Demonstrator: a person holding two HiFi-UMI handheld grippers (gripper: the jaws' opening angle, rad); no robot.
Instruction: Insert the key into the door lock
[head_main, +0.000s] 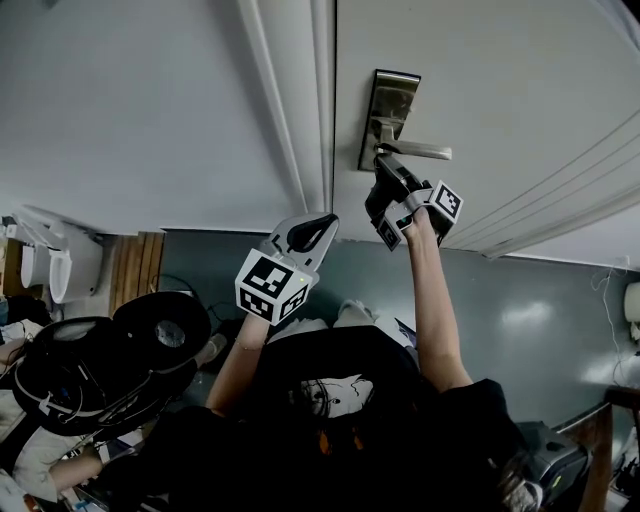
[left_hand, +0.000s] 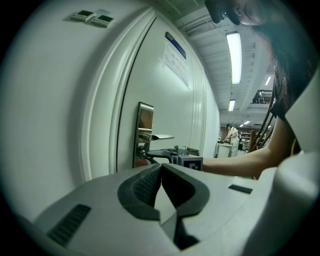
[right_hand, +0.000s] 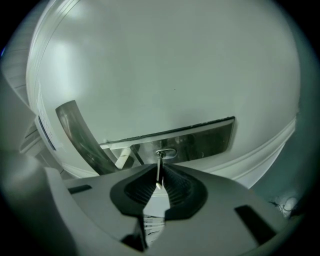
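Note:
A steel lock plate (head_main: 392, 100) with a lever handle (head_main: 420, 151) is set in the white door (head_main: 480, 80). My right gripper (head_main: 382, 168) is pressed up to the plate just under the handle. In the right gripper view it (right_hand: 159, 174) is shut on a thin metal key (right_hand: 159, 167), whose tip sits at the oval keyhole (right_hand: 165, 153) of the lock plate (right_hand: 205, 141). My left gripper (head_main: 324, 221) hangs lower left, away from the door, shut with nothing in it (left_hand: 161, 169). From there the lock plate (left_hand: 145, 127) and the right gripper (left_hand: 176, 153) show ahead.
The door frame (head_main: 290, 110) runs just left of the lock, with a plain white wall (head_main: 130, 110) beyond. Dark floor (head_main: 540, 320) lies below. A chair with bags (head_main: 110, 370) stands lower left. Down the corridor, a person (left_hand: 232, 135) stands far off.

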